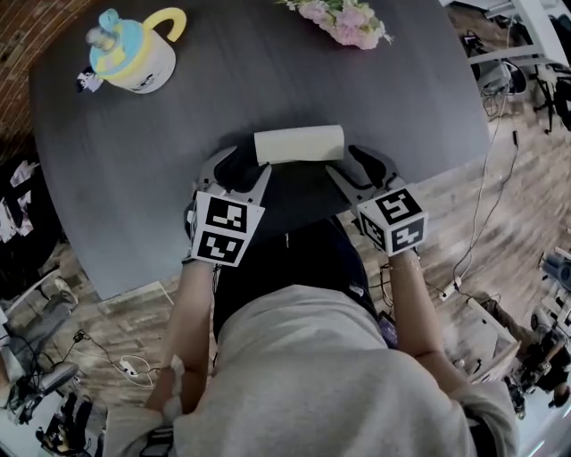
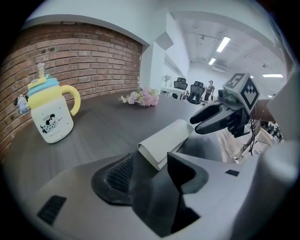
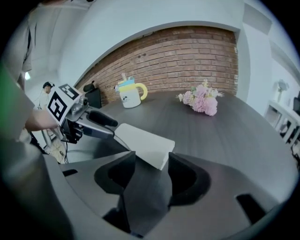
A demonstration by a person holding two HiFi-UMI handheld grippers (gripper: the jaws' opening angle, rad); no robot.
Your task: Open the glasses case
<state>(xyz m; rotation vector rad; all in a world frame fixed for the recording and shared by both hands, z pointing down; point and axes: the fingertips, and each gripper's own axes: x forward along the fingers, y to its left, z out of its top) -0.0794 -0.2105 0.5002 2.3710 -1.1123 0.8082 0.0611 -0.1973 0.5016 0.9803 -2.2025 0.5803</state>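
- Two grippers are in your hands, one at each short end of the white rectangular glasses case (image 1: 299, 144), which lies flat near the front edge of the dark grey table (image 1: 134, 178), long side across your view.
- Your left gripper (image 1: 239, 168) has its jaws spread apart. In the left gripper view (image 2: 150, 164) the case's near end (image 2: 166, 140) sits just past the jaw tips, in line with the gap, and neither pad presses on it.
- Your right gripper (image 1: 361, 165) is likewise wide open. In the right gripper view (image 3: 147, 164) a corner of the case (image 3: 143, 143) shows in the gap between the tips, with no pad closed on it.
- Each gripper shows in the other's view: the right one (image 2: 211, 119) beyond the far end of the case, the left one (image 3: 101, 124) at the opposite end.
- The case looks shut, its lid lying flat.
- Both black-and-white marker cubes (image 1: 223, 228) face up towards your head camera.
- A white cup with a blue lid and a yellow handle (image 1: 134, 54) stands at the far left of the table, well apart from the case.
- A bunch of pink flowers (image 1: 343, 20) lies at the far edge.
- A red brick wall (image 2: 84, 61) runs behind the table.
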